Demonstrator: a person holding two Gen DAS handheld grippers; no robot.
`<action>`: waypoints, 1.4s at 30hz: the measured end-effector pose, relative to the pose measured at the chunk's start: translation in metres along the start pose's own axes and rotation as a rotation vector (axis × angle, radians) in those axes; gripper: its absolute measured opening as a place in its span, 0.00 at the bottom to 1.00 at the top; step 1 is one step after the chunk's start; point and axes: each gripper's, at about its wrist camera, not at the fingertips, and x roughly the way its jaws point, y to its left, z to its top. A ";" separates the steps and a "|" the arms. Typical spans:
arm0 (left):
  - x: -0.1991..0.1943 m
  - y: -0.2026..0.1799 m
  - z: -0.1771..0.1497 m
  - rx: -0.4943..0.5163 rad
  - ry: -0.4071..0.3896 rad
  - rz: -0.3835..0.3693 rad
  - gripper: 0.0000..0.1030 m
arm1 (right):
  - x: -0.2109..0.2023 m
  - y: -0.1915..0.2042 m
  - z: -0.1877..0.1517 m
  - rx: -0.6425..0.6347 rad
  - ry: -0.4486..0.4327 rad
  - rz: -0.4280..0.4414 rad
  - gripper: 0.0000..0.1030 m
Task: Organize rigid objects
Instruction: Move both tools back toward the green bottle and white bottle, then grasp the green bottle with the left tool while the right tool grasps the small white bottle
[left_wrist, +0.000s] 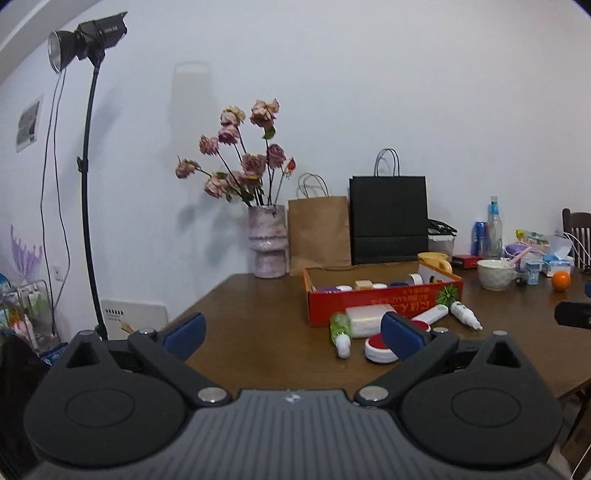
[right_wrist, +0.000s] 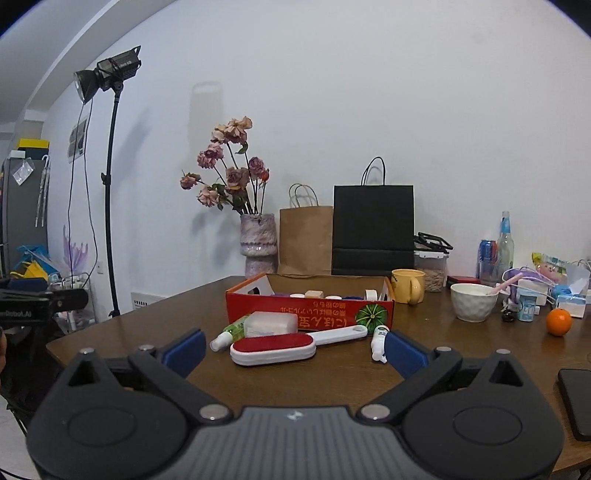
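Right wrist view: right tool (right_wrist: 295, 349) wide open, empty; lint brush (right_wrist: 275, 346) at 12 o'clock on table (right_wrist: 461, 343). Left tool (left_wrist: 293, 334) wide open, empty.

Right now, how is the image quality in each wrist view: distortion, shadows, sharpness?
Left wrist view: strong fisheye bending, the lamp stand curves; the flowers throw soft shadows on the wall; the red box is fairly sharp. Right wrist view: same bending, dark corners; the lint brush is sharp; the wooden table shows only faint sheen.
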 end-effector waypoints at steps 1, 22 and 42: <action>0.000 0.000 0.001 -0.010 -0.002 -0.003 1.00 | -0.002 0.000 0.001 0.000 -0.005 0.000 1.00; 0.061 -0.020 -0.004 0.022 0.085 -0.022 1.00 | 0.060 -0.031 0.007 0.024 0.042 -0.045 1.00; 0.242 -0.024 -0.004 -0.051 0.315 -0.135 0.91 | 0.220 -0.086 0.016 0.008 0.241 -0.096 0.85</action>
